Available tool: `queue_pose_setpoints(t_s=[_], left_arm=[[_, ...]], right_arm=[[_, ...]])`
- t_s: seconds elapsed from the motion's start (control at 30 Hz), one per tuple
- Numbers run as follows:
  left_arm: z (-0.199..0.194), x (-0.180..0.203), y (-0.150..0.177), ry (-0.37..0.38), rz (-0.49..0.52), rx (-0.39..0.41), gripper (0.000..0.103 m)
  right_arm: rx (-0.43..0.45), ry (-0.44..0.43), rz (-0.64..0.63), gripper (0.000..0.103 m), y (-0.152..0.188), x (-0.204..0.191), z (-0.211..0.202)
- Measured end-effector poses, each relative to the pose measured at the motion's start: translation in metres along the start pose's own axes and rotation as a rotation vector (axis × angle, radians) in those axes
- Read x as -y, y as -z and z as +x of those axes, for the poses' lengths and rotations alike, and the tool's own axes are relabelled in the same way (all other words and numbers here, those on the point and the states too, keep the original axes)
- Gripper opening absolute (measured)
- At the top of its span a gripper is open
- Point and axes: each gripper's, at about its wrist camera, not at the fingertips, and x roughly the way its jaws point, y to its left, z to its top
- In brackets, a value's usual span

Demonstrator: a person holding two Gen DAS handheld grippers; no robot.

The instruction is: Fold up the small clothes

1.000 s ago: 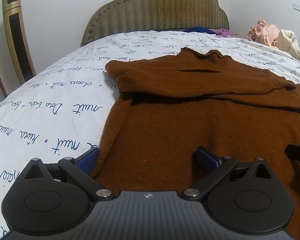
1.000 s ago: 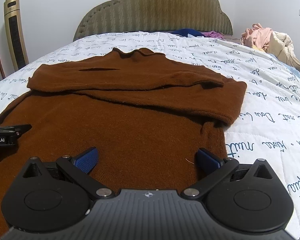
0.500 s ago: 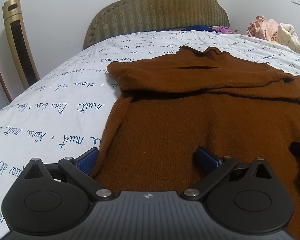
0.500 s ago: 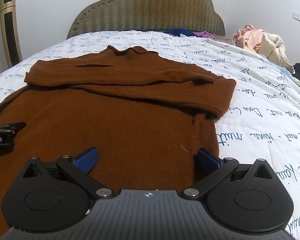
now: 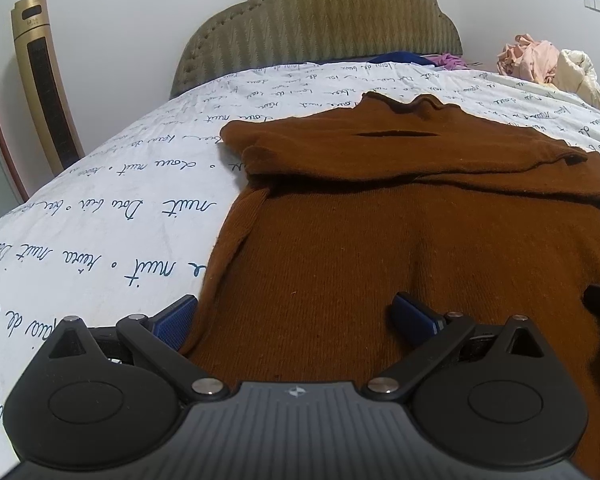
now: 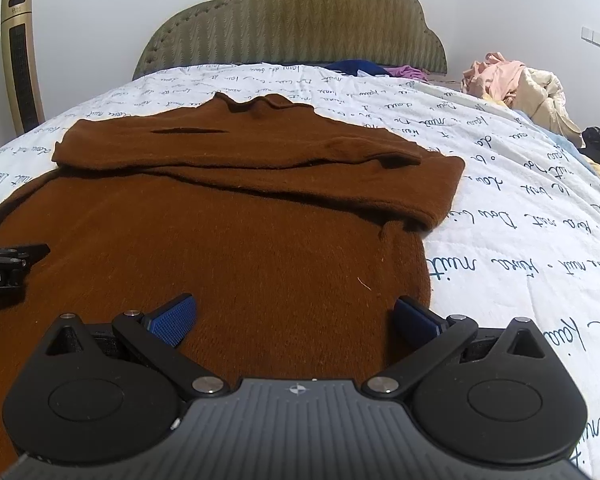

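A brown sweater point(image 5: 400, 240) lies flat on the bed point(image 5: 112, 200), sleeves already folded across its chest, collar toward the headboard point(image 6: 292, 20). The left gripper point(image 5: 296, 318) and right gripper point(image 6: 294, 316) sit low over the near hem at the two corners, fingers spread wide and holding nothing. The step in hand looks like the bottom-up fold: each should pinch its hem corner, then carry it toward the collar together.

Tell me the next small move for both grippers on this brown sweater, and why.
Probably lower both and pinch the near hem. The left gripper and right gripper hang open over the brown sweater, whose sleeves already lie folded across the chest.
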Motion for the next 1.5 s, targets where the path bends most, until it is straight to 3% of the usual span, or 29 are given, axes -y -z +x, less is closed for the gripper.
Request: queue_pose_setpoints(t_s=[1.5], left_arm=[[-0.0007, -0.0033, 0.0005, 0.018, -0.027, -0.007, 0.103]], right_arm=[[0.004, -0.012, 0.018, 0.103, 0.0021, -0.0006, -0.0033]])
